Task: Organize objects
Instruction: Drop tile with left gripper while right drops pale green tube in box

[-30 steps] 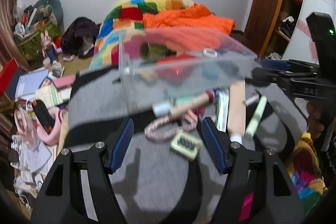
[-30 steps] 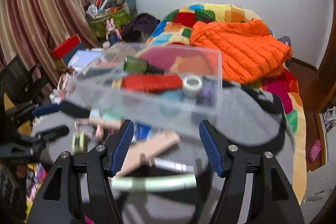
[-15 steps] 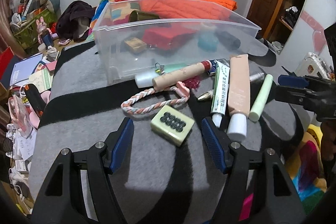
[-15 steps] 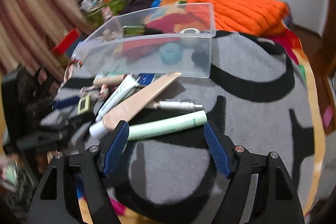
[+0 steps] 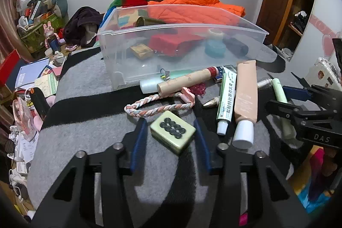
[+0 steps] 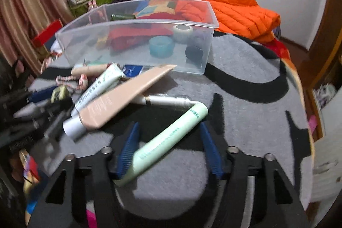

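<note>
Low over the grey-and-black blanket (image 5: 89, 134), the left gripper (image 5: 171, 131) points forward with its blue-padded jaws spread wide either side of a pale green mahjong tile (image 5: 172, 134) — neither pad touching it. The right gripper (image 6: 168, 149) is likewise wide apart, straddling a mint-green tube (image 6: 168, 142) that lies diagonally between its fingers; the tube's near end seems to rest against the left pad, though blur makes contact hard to judge.

Only the left wrist view shows the tile's face of dark circles, the braided pink-and-white rope (image 5: 158, 106) just beyond it, and the right gripper from the side at the frame's edge. The right wrist view alone shows a silver pen (image 6: 168, 100) tucked under the peach tube (image 6: 126, 97).

A clear plastic bin (image 5: 213, 69) stands behind the clutter, holding a red pouch (image 5: 173, 42), a teal tape roll (image 5: 214, 48) and a dark cylinder (image 5: 235, 47). Against its front wall lie a tan cardboard tube (image 5: 186, 80) and a white-green toothpaste tube (image 5: 226, 97).
</note>
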Available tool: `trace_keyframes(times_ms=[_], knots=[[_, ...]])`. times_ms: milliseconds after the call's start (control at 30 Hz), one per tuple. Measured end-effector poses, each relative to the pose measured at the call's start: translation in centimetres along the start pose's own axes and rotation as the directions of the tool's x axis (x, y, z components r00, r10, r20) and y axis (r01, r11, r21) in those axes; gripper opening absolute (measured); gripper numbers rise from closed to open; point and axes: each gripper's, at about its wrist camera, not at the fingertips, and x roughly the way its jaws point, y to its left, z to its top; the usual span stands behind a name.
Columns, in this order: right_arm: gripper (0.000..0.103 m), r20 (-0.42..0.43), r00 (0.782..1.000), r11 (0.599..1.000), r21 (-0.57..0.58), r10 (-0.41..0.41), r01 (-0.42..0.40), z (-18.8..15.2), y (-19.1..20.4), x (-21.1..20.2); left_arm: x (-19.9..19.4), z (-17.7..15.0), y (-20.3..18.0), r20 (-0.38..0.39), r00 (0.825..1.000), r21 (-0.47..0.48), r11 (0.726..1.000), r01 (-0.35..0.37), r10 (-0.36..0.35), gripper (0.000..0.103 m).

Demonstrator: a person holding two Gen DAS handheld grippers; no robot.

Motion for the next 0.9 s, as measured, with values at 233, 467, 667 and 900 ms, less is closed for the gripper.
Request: trace_keyframes(times_ms=[233, 467, 667, 900], knots=[[0.019, -0.012, 0.999, 0.999, -0.004, 0.04, -0.04, -1.1, -2.1, -1.4, -0.8, -1.0, 0.6, 0.026, 1.0, 0.001, 1.0, 0.006, -0.006, 0.04], [0.014, 0.011, 0.997, 0.996, 0.048, 0.073, -0.073, -1.6, -3.4, -2.2, -2.2, -1.8, 1.1, 0.051, 0.999, -0.011, 1.0, -0.002, 0.003, 0.04], [0.014, 0.08, 0.993, 0.994, 0.058, 0.092, -0.097, -0.3, -3.5, -3.8, -3.9, -0.6, 0.9, 0.101, 0.995, -0.001, 1.0, -0.01, 0.01, 0.04], [0.014, 0.2, 0.974, 0.993, 0.042, 0.102, -0.113, 3.3, -3.0, -6.2, -5.4, 2.1, 1.1, 0.168, 0.986, 0.004, 1.0, 0.002, -0.003, 0.04]])
